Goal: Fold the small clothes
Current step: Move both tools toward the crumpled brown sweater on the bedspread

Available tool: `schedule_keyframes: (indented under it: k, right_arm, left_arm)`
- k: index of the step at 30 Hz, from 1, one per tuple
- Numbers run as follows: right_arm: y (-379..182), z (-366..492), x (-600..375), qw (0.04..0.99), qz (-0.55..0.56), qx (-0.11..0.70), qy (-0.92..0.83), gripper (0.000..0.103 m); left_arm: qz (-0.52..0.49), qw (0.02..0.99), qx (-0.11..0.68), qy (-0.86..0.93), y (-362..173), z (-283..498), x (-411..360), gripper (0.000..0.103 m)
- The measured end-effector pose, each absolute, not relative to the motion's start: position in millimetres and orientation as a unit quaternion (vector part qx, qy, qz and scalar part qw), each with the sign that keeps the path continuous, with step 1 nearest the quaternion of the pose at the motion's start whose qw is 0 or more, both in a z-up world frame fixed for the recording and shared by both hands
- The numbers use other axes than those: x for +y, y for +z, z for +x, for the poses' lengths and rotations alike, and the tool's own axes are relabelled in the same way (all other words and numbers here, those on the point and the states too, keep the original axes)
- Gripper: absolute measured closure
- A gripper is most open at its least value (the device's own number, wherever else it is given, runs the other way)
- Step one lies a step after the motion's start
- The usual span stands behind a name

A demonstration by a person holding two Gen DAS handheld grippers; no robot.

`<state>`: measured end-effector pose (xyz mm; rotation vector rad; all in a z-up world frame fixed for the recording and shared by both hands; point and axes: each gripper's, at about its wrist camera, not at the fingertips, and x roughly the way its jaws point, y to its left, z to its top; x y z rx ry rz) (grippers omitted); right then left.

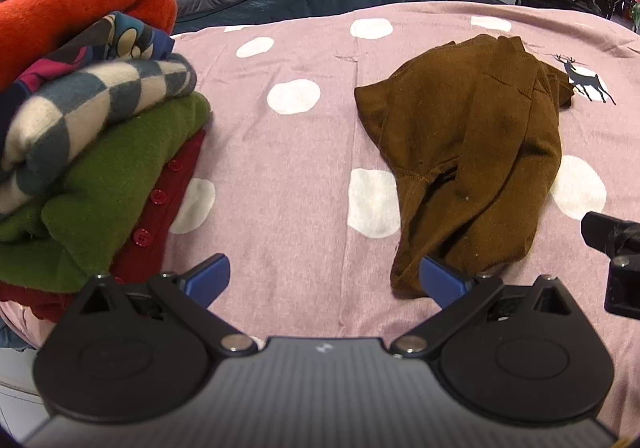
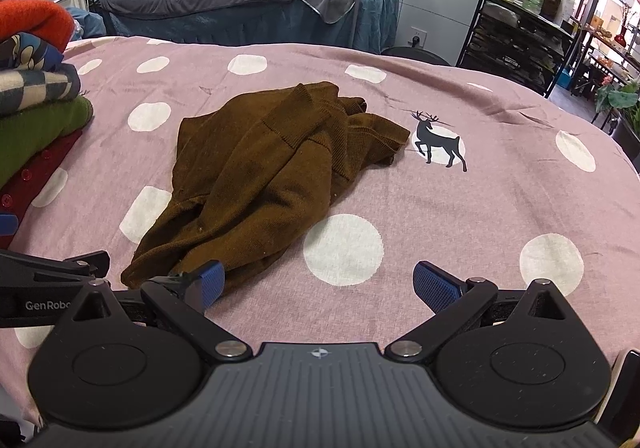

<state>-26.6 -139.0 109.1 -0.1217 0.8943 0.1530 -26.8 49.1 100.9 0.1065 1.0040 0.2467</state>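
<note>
Brown sweater crumpled on pink dotted sheet, just ahead of both grippers. Likely soft, light and limp knit: will sag and drag, not slippery, nothing to break. Best taken at near hem or ribbed edge, one corner per gripper, then spread flat. Left gripper spread wide, empty, sweater's near hem right at its right finger. Right gripper also spread wide, empty, near hem at its left finger. Far to left, pile of folded clothes.
</note>
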Motion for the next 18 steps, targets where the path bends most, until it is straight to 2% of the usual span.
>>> schedule_keyframes:
  k: [18]
  right_arm:
    - [105.0,-25.9,-137.9,0.896,-0.059,0.434,0.075,0.000]
  left_arm:
    - [0.047,0.864,0.488,0.114,94.5,-25.9,49.9,0.000]
